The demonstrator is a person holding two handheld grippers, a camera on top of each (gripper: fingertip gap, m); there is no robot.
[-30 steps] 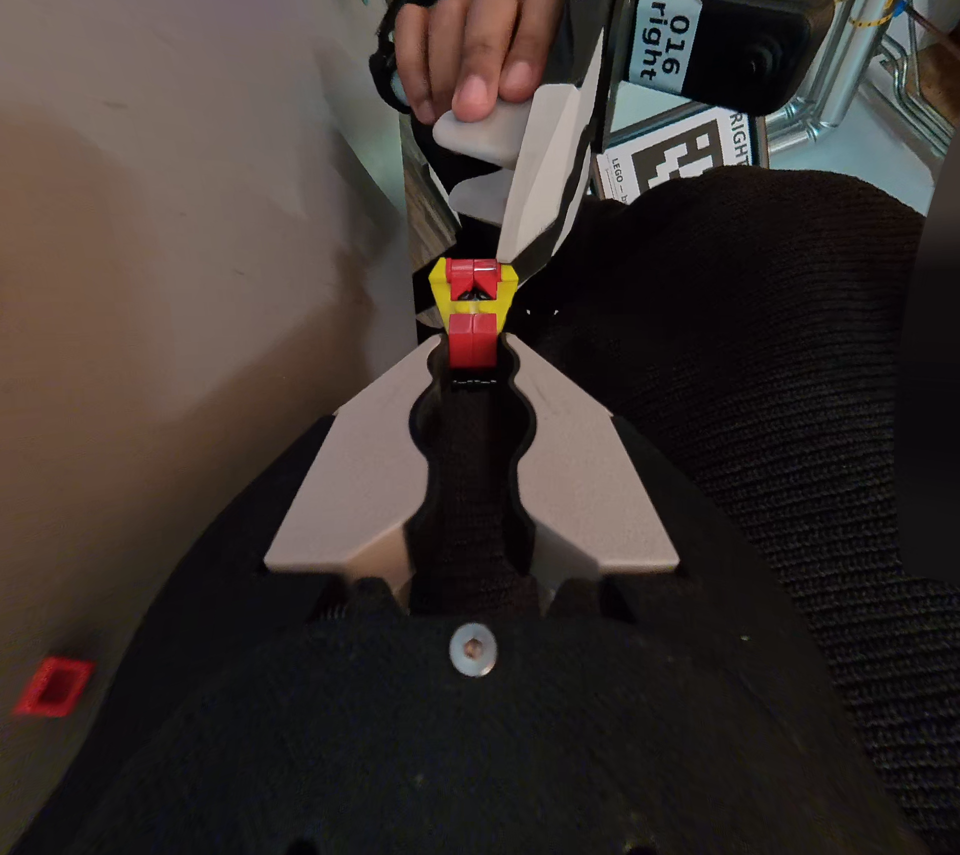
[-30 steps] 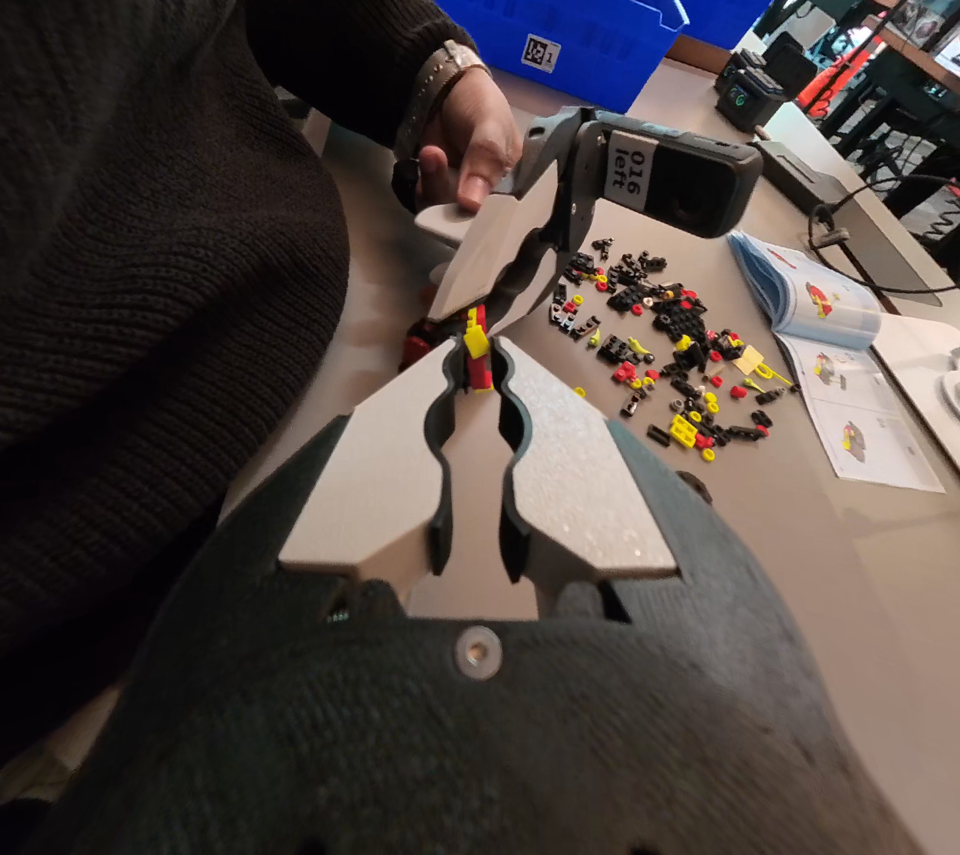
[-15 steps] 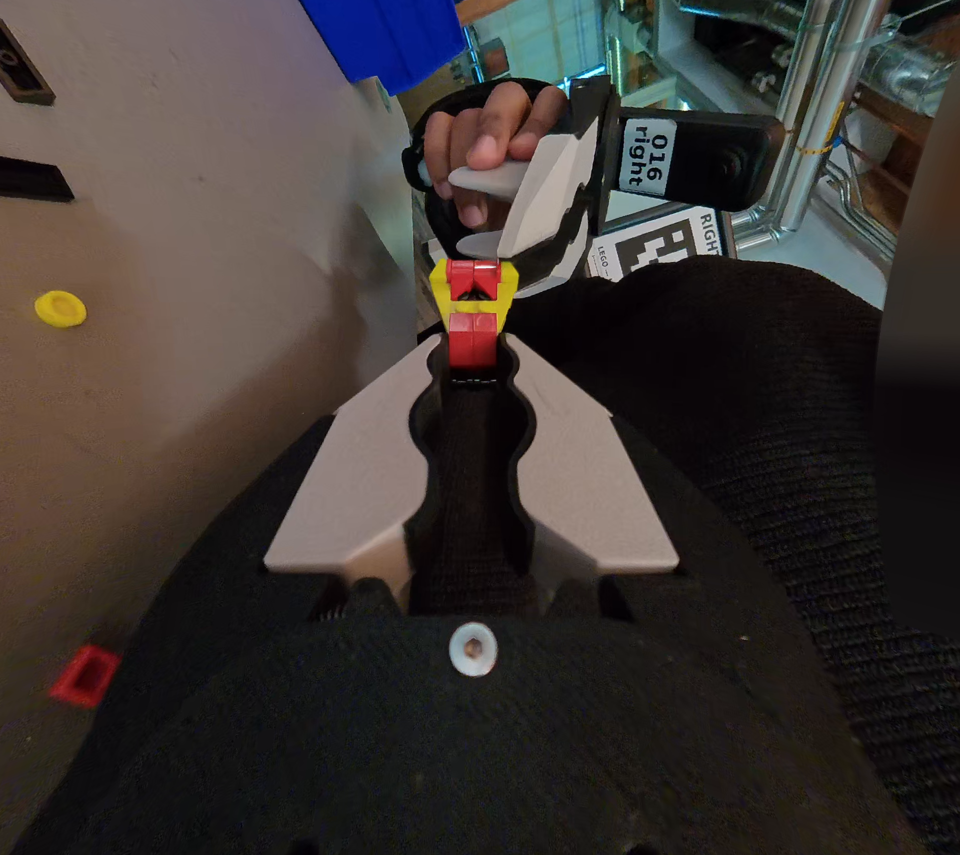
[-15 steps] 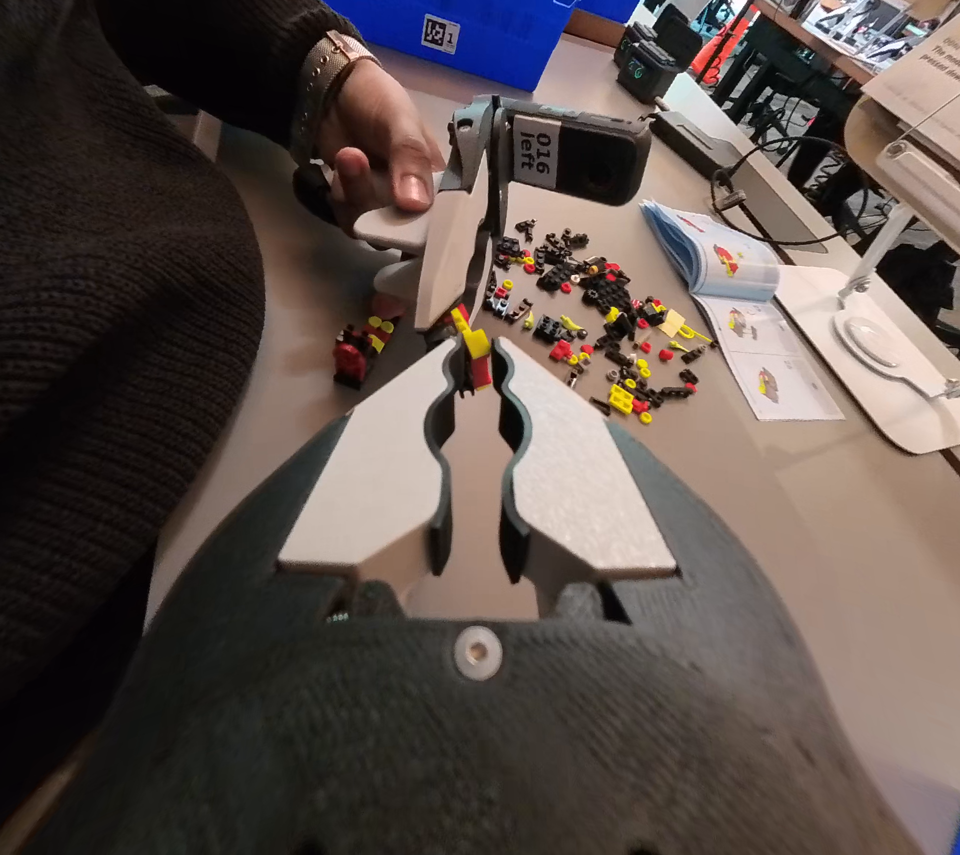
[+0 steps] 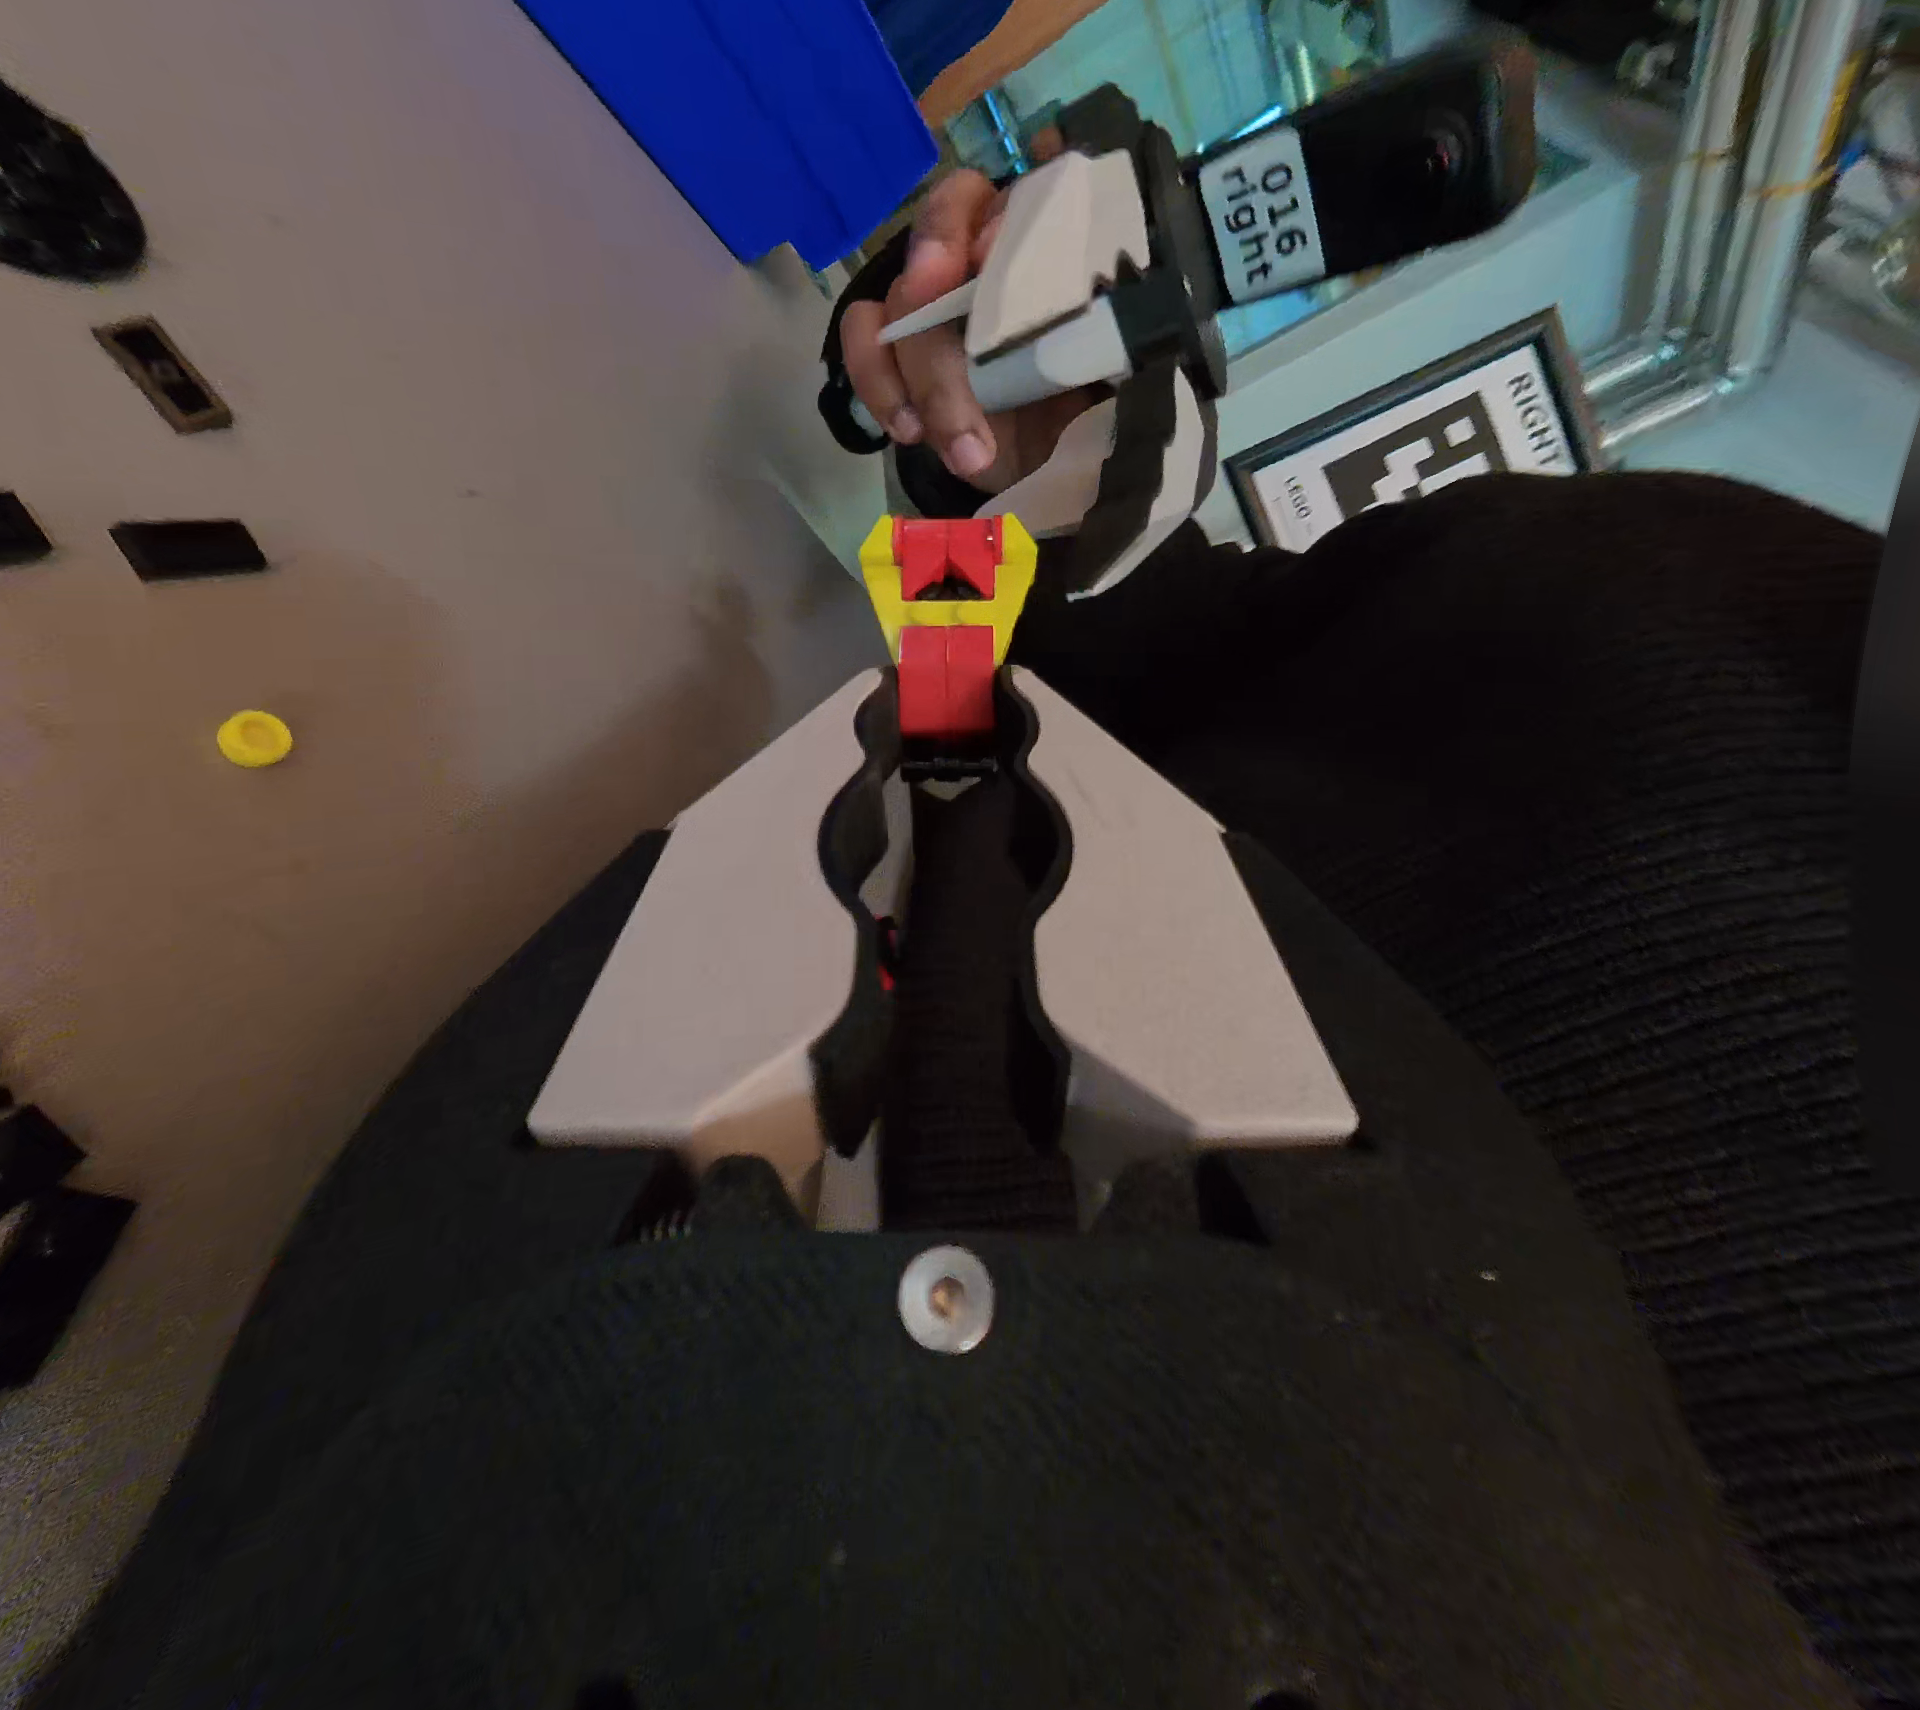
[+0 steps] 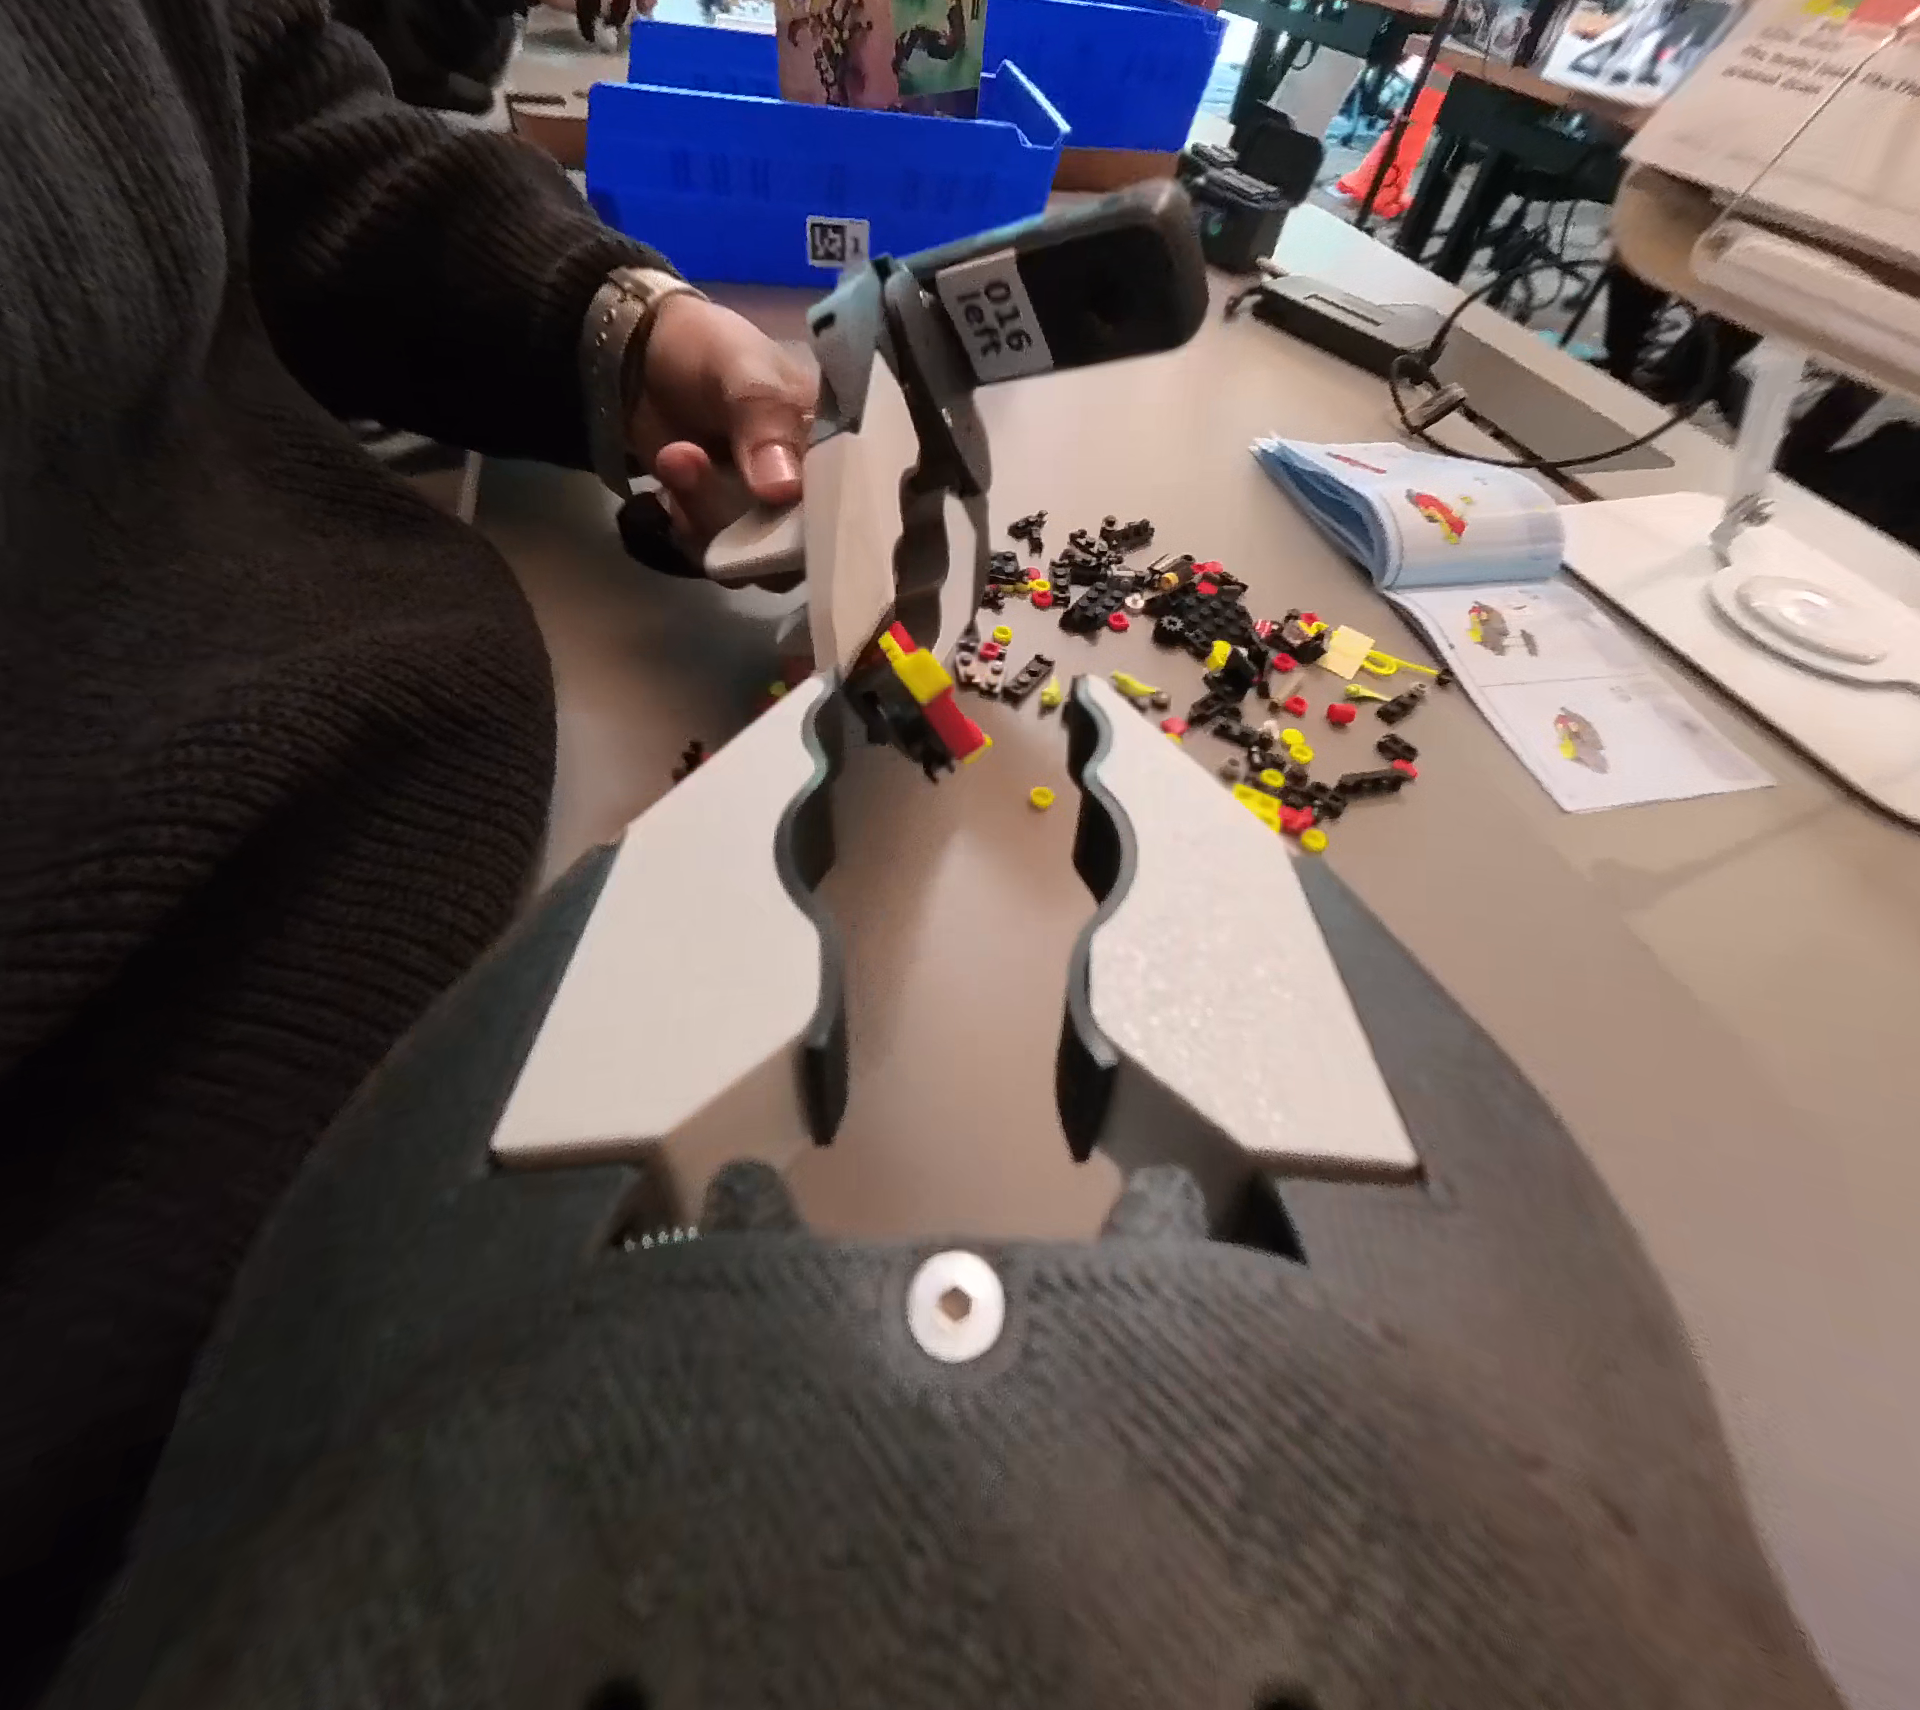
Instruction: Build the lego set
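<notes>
My left gripper [image 5: 948, 704] is shut on a small red and yellow lego assembly [image 5: 948, 590] and holds it up above the table. The same assembly [image 6: 920, 694] shows in the right wrist view, at the tips of the left gripper [image 6: 883, 621]. My right gripper [image 6: 956, 704] is open and empty, with the assembly just beyond its left fingertip and not gripped. In the left wrist view the right gripper [image 5: 1081, 434] sits behind the assembly, apart from it. A pile of loose black, red and yellow pieces [image 6: 1195, 621] lies on the table.
An open instruction booklet [image 6: 1455, 538] lies to the right of the pile. Blue bins [image 6: 831, 174] with a cardboard box [image 6: 883, 29] stand at the back. A white lamp base [image 6: 1797, 611] is at the far right. A yellow stud [image 5: 255, 738] and black plates [image 5: 187, 548] lie nearby. Left and right tips are no more than a few centimetres apart. The yellow stud [image 5: 255, 738] sits 10 centimeters or so from the ends of my left fingers. It is also in sight in the right wrist view [image 6: 1041, 794].
My right gripper has opened, let go of the assembly and drawn back a little. My left gripper still holds the assembly and has tilted.
</notes>
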